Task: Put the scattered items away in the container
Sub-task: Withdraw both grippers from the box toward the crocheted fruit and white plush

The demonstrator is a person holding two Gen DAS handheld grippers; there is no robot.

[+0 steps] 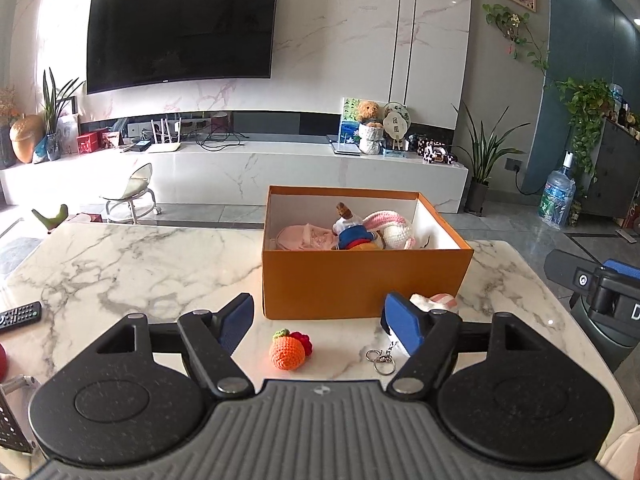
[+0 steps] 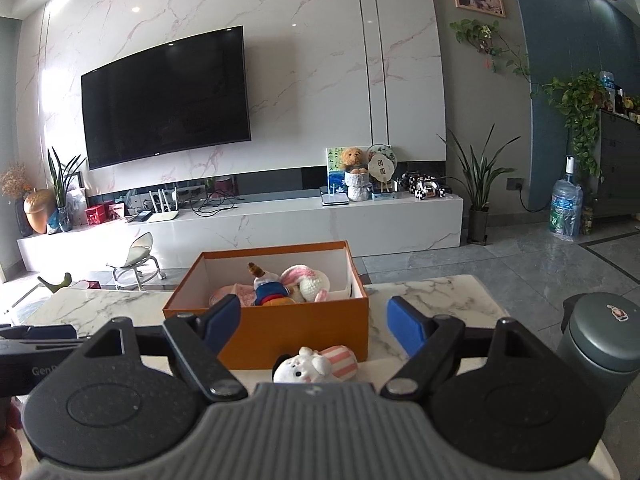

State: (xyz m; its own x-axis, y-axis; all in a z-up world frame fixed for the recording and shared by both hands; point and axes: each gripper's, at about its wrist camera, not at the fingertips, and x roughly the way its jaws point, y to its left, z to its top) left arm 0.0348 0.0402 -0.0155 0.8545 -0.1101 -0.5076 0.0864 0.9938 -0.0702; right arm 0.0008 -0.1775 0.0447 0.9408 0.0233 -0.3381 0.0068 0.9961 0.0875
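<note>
An orange cardboard box (image 1: 360,280) stands open on the marble table (image 1: 132,264), holding several plush toys, among them a blue-shirted doll (image 1: 352,232) and a pink-eared crochet bunny (image 1: 394,228). My left gripper (image 1: 320,322) is open and empty above a crochet orange (image 1: 286,352) lying before the box, with a keyring (image 1: 380,358) to its right. My right gripper (image 2: 314,320) is open and empty above a white plush with a pink striped body (image 2: 316,365), which lies against the box (image 2: 304,328) front. That plush is partly hidden behind my left finger (image 1: 436,302).
A black remote (image 1: 18,315) lies at the table's left edge. A dark green flask (image 2: 604,340) stands at the table's right. The right gripper shows at the right edge of the left wrist view (image 1: 608,288). A TV unit and stool stand beyond.
</note>
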